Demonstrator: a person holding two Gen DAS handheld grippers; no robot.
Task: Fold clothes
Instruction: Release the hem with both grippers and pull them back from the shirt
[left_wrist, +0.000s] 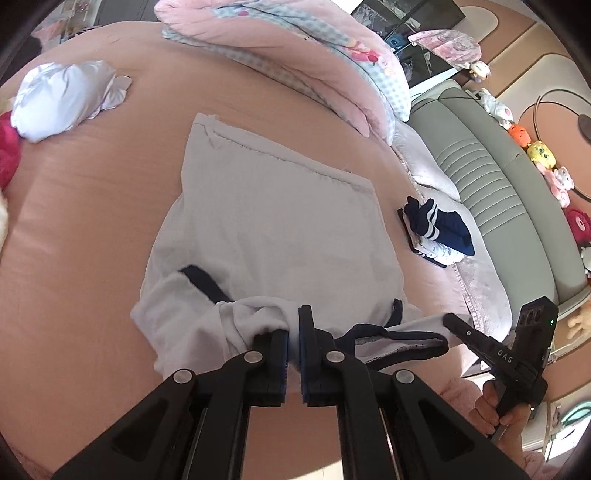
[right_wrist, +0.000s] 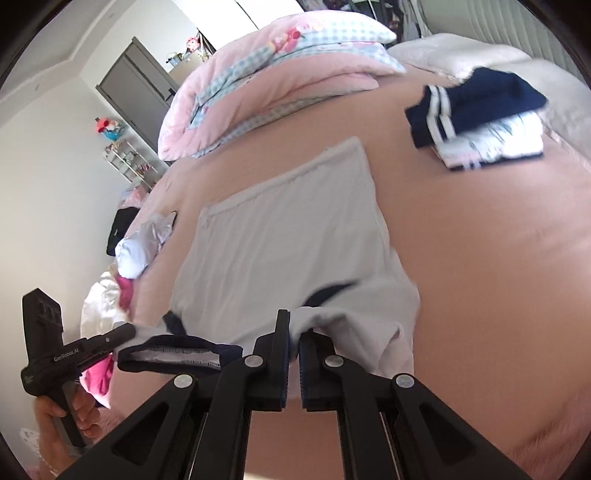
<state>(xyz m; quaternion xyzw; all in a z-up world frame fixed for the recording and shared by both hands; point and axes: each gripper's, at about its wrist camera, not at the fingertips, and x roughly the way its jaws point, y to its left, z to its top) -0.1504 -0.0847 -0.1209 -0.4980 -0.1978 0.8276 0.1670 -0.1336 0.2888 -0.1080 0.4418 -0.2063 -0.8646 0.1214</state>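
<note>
A white shirt (left_wrist: 266, 229) with navy trim lies on the pink bed (left_wrist: 92, 221), hem away from me. My left gripper (left_wrist: 293, 328) is shut on white cloth at one shoulder, near the navy collar. In the same view my right gripper (left_wrist: 452, 320) pinches the other shoulder at the far right, with a hand behind it. The right wrist view shows the shirt (right_wrist: 288, 240) stretching away. There the right gripper (right_wrist: 294, 332) is shut on bunched white cloth. The left gripper (right_wrist: 125, 332) holds the collar end at the left. The collar edge hangs lifted between the two.
A folded stack of navy and white clothes (left_wrist: 436, 229) (right_wrist: 476, 122) sits near the grey headboard (left_wrist: 498, 184). A rolled pink quilt (left_wrist: 295, 55) (right_wrist: 277, 74) lies beyond the shirt. A crumpled white garment (left_wrist: 62, 96) and a magenta one (left_wrist: 7, 151) lie at the bed's far side.
</note>
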